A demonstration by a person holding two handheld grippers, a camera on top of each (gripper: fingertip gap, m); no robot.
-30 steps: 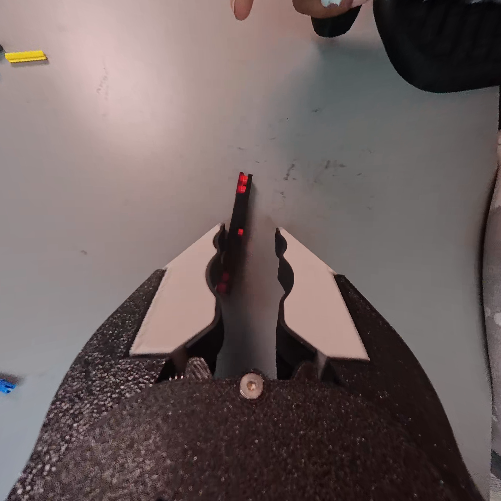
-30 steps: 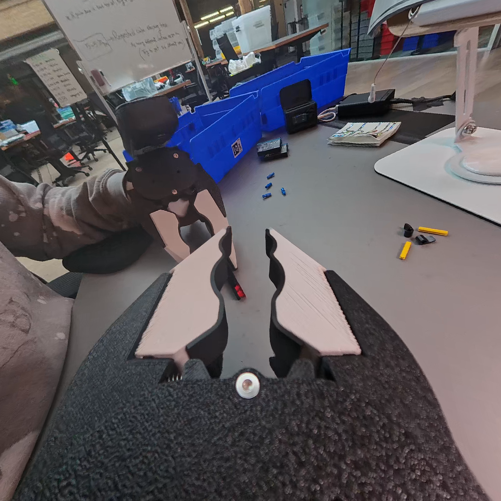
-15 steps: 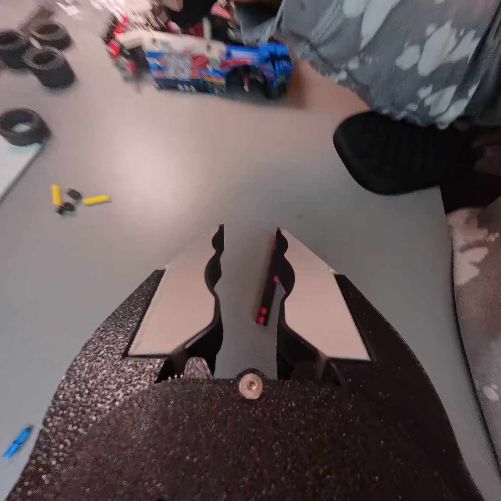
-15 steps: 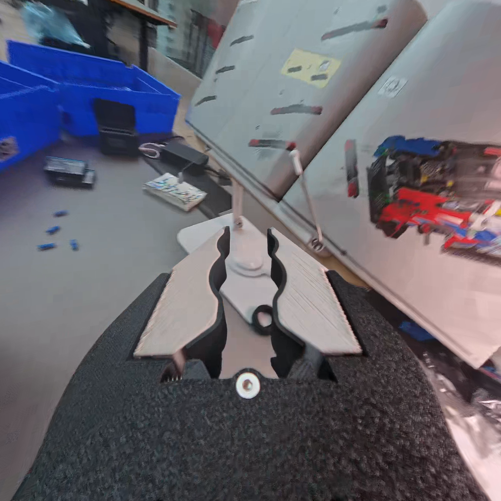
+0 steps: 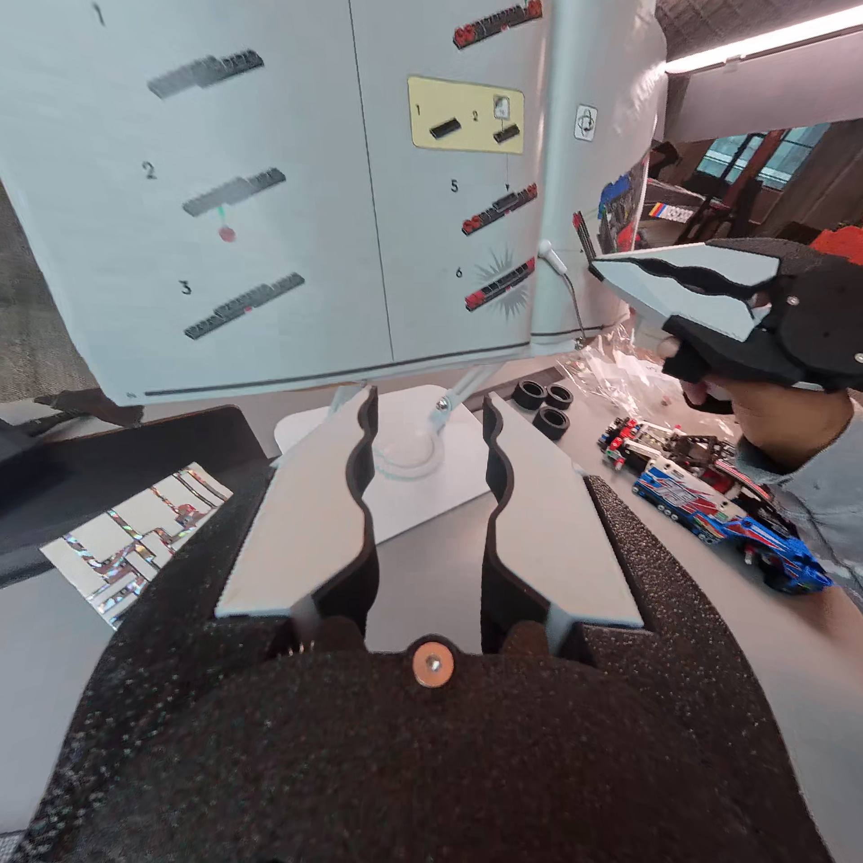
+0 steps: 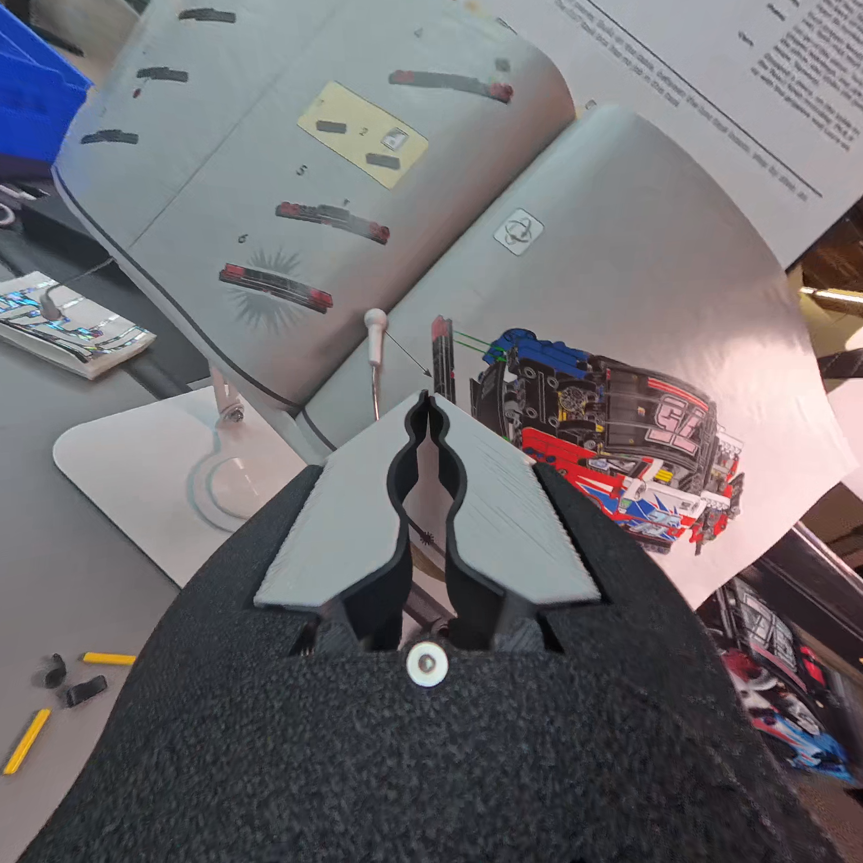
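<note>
My left gripper (image 5: 429,401) is open and empty, raised above the grey table and facing an open instruction booklet (image 5: 280,187) on a white stand (image 5: 420,471). My right gripper (image 6: 428,397) is shut with nothing visible between its tips, which are at the booklet's right page (image 6: 607,261) beside a printed truck picture. It also shows in the left wrist view (image 5: 595,270), held by a hand, tips at the page edge. A red, white and blue toy truck (image 5: 710,495) lies on the table under that hand.
Three black tyres (image 5: 546,406) lie right of the stand. A shiny sticker sheet (image 5: 135,537) lies at the left on a dark mat. Yellow pins (image 6: 25,740) and small black parts (image 6: 84,691) lie on the table. A blue bin (image 6: 28,93) is at the far left.
Both grippers lifted off the table and swung up to the booklet. The black beam with red pins is gone from between the left fingers. The right gripper went from open to shut.
</note>
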